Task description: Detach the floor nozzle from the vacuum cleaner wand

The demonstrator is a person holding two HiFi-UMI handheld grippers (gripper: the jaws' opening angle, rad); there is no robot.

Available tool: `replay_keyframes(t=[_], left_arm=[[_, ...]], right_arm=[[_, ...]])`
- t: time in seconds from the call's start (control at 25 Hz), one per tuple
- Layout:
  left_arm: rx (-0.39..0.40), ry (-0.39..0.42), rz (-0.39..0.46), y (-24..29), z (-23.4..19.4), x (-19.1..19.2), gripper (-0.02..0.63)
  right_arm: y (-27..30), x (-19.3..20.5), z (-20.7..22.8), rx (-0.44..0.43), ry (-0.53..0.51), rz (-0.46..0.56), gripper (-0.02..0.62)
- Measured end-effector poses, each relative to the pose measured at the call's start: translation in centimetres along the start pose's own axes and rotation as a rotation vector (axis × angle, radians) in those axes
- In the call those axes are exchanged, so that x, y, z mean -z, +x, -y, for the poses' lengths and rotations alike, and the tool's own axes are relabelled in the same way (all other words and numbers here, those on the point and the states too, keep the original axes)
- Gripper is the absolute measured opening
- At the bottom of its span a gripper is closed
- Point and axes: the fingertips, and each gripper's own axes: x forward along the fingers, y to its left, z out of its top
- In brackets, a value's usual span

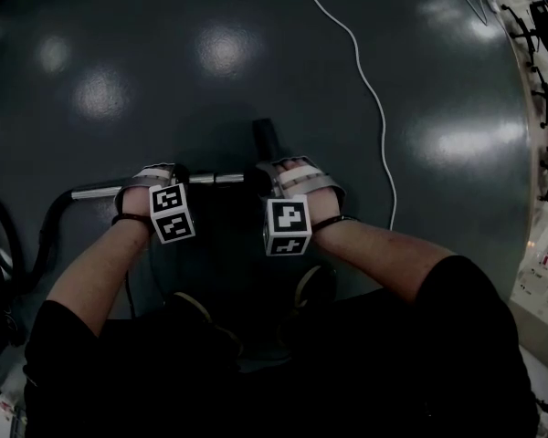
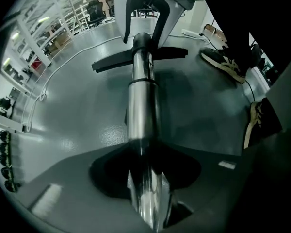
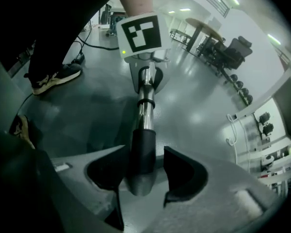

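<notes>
So, left gripper [image 2: 145,198]: I had it clenched on the chrome wand [image 2: 141,110], which lay flat on the floor [image 1: 256,44].
Right gripper [image 3: 141,176]: slack round the black neck [image 3: 143,149] of the floor nozzle [image 2: 111,62], one pad clear.
Risk: if I pulled before clamping, it would slip off.
Hidden: any release catch; the nozzle was dim from above.

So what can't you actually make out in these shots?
Head view: the jaws of the left gripper and the right gripper, hidden beneath the grippers' own bodies.
Left gripper view: the far end of the floor nozzle neck, covered by the right gripper.
Head view: where the wand meets the floor nozzle, lost in dark shadow.
Right gripper view: the wand's far end, behind the left gripper's marker cube.
</notes>
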Motion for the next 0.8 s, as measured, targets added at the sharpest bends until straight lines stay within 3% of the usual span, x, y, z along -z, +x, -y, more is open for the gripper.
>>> replay_keyframes(t=[0.32, 0.48, 0.64, 0.8], left_arm=[[0.023, -0.046, 0.018, -2.8, -0.7, -0.9, 0.161], [0.019, -0.064, 0.001, -3.3, -0.9, -1.0, 0.161], [0.018, -0.066, 0.000, -3.3, -1.1, -0.9, 0.161], [0.014, -0.060, -0.011, -3.4, -1.1, -1.0, 0.161]], right_arm=[[-0.8, -0.2, 1.9, 0.106, -0.184, -0.137, 0.208], [-0.5, 0.3, 2.7, 0.108, -0.167, -0.151, 0.178], [-0.2, -0.2, 2.5, 0.025, -0.080, -0.072, 0.163], [-0.5, -0.6, 1.5, -0.200, 0.060, -0.009, 0.155]])
